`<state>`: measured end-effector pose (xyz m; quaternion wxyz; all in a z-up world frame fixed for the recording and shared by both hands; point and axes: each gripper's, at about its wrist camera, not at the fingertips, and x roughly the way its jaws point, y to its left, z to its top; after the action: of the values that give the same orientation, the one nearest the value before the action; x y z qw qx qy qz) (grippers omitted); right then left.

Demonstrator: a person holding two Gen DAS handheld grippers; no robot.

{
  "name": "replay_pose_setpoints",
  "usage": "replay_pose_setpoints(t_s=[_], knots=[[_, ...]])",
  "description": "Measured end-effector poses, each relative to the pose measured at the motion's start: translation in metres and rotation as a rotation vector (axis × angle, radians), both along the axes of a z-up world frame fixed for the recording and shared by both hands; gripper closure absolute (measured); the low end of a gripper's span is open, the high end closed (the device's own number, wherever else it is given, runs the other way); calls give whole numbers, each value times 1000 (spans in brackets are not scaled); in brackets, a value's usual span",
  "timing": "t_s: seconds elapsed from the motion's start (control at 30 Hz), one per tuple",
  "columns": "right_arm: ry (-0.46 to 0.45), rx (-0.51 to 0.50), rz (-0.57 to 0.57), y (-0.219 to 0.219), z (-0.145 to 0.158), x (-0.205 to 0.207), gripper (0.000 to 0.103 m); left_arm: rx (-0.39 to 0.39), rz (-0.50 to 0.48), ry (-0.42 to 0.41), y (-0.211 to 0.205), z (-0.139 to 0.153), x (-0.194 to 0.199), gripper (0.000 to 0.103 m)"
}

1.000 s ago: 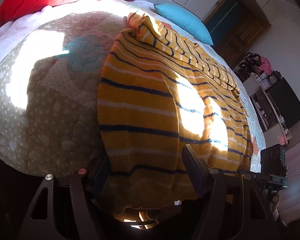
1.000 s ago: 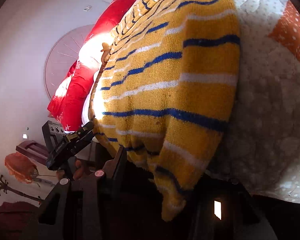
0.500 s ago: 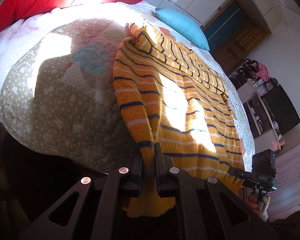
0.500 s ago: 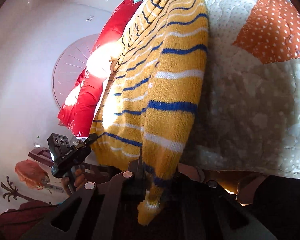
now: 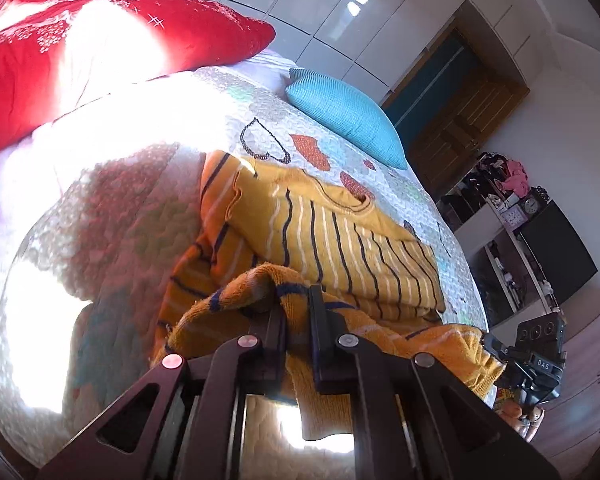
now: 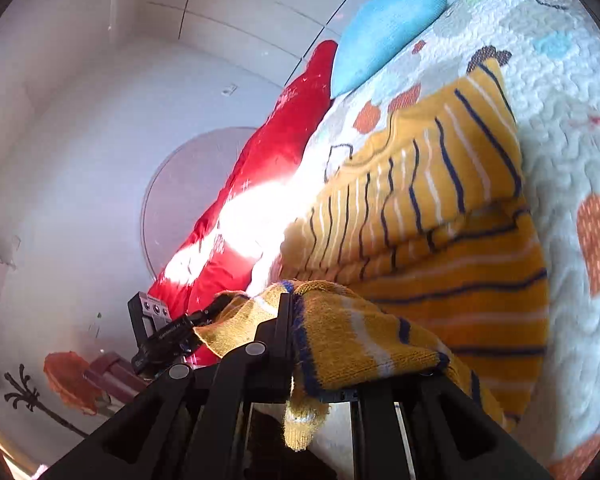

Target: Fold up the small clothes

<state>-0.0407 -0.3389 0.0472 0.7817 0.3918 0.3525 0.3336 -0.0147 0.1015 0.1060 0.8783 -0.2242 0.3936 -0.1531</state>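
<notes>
Yellow sweater hem pinched by raised left gripper and right gripper

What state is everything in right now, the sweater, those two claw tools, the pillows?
Yellow striped sweater: partly folded on the quilt, near hem lifted.
Left gripper: shut on the sweater's hem.
Right gripper: shut on the sweater's hem.
Quilt: spread flat over the bed.
Blue pillow: lying on the quilt.
Red pillow: lying at the bed's head.

Fuzzy knitted wool sweater on a matt, puckered quilted cloth bedspread; glossy smooth wardrobe doors behind.
</notes>
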Motion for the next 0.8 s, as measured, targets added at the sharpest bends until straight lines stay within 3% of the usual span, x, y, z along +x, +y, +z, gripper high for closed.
replay_pose_setpoints(t_s=[0.13,0.2,0.23,0.27,0.33,0.43,0.57,0.6,0.7,0.8], knots=[[56,17,-77,-10,-9,55,91,16,40,60,-11,-15,66,94],[106,86,-93,-14,-20,79,85,-1,49,113,-10,-28,92,93],[128,139,-93,-19,-25,91,70,-25,54,138,-9,-34,102,93],[144,207,-88,-25,-33,101,47,-60,56,156,-6,-39,111,91],[172,350,-102,-37,-48,118,35,-138,55,178,2,-47,125,84],[227,436,-187,-48,-64,139,35,-233,108,186,14,-55,142,68],[223,413,-234,-53,-60,160,35,-311,196,183,34,-59,161,50],[226,412,-243,-47,-59,167,35,-307,218,184,38,-59,164,45],[242,410,-262,-54,-56,179,35,-278,234,190,45,-59,169,45],[264,499,-280,-59,-62,181,29,-197,215,187,43,-57,163,43]])
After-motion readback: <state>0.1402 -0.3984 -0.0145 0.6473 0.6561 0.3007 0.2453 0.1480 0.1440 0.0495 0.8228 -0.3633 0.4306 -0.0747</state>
